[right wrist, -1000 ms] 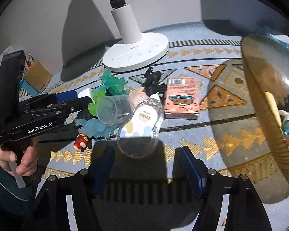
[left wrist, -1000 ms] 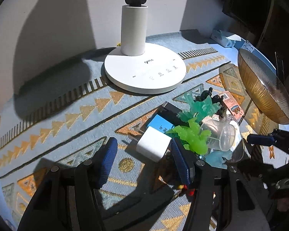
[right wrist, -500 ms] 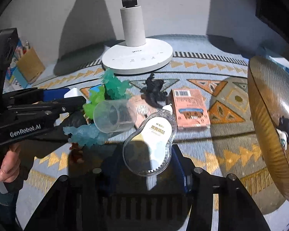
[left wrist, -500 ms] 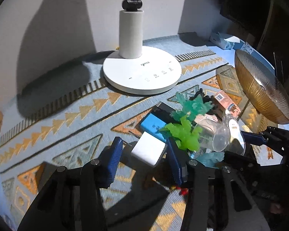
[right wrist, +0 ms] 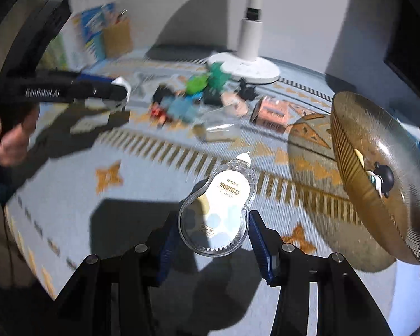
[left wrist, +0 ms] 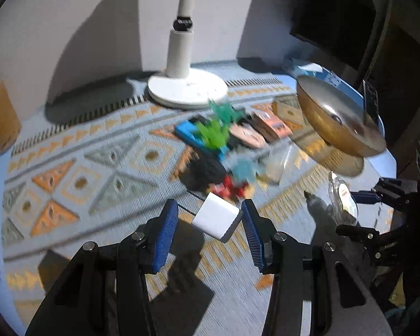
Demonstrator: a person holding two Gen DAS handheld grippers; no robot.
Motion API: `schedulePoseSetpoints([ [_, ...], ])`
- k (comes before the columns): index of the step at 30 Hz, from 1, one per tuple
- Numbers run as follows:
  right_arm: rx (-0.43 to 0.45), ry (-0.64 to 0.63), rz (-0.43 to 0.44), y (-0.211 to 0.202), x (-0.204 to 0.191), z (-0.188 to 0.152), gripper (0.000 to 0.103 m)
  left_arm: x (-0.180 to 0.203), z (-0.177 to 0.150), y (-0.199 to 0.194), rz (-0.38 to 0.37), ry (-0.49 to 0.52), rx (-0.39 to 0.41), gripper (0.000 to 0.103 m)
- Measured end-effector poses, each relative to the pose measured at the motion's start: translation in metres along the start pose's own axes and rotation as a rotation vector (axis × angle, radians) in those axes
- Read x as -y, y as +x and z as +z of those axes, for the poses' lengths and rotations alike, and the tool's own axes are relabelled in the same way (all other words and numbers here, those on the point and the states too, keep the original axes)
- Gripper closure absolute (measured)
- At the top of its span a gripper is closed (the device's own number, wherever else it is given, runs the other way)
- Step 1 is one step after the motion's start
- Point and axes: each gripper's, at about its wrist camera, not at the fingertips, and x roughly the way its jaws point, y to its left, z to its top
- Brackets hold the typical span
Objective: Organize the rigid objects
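Clutter of small rigid toys [left wrist: 221, 140] is lying near the middle of the patterned blue and orange cloth [left wrist: 98, 168]: green and teal spiky plastic figures, a blue flat box, a salmon-pink card box [right wrist: 270, 110], a clear plastic cup and a small red figure, all blurred. Nearer the camera, the left gripper [left wrist: 210, 224] is holding a small white rounded cube [left wrist: 217, 219] clear of the cloth, its blue pads [left wrist: 166, 232] clamped on the cube's two sides. The right gripper [right wrist: 214, 240] is gripping a clear pear-shaped correction-tape case with a white label [right wrist: 218, 207], lifted above the cloth. Beyond the pile a white desk lamp [left wrist: 187, 89] is standing on its round base. A ribbed amber glass bowl [right wrist: 378, 179] is sitting to the right, with a small black and white figure inside.
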Motion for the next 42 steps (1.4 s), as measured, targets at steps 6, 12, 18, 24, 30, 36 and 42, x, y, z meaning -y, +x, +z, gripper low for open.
schedulePoseSetpoints([
  [6, -0.029, -0.078, 0.012, 0.002, -0.011, -0.017, 0.055, 0.012, -0.023, 0.007, -0.02, 0.023, -0.062, 0.059],
  [12, -0.035, 0.04, 0.024, -0.002, 0.004, -0.025, 0.04, 0.018, -0.035, 0.012, -0.007, 0.066, -0.089, 0.058],
  [18, -0.022, 0.191, 0.112, -0.014, 0.012, -0.041, 0.04, 0.012, -0.054, 0.004, 0.013, 0.036, -0.095, 0.054],
  [24, -0.02, 0.347, 0.144, -0.008, 0.018, -0.036, 0.029, 0.007, -0.061, -0.009, -0.007, -0.024, -0.076, 0.054],
  [30, -0.041, 0.304, -0.039, 0.002, -0.007, -0.025, 0.026, 0.018, -0.055, 0.006, 0.006, -0.053, -0.056, 0.054],
  [36, -0.006, 0.259, -0.094, 0.001, -0.018, -0.023, 0.055, 0.026, -0.053, 0.011, 0.054, -0.027, -0.047, 0.077],
  [42, 0.016, 0.216, -0.033, -0.001, -0.034, -0.019, 0.055, 0.032, -0.048, -0.002, 0.042, -0.045, -0.003, 0.078],
])
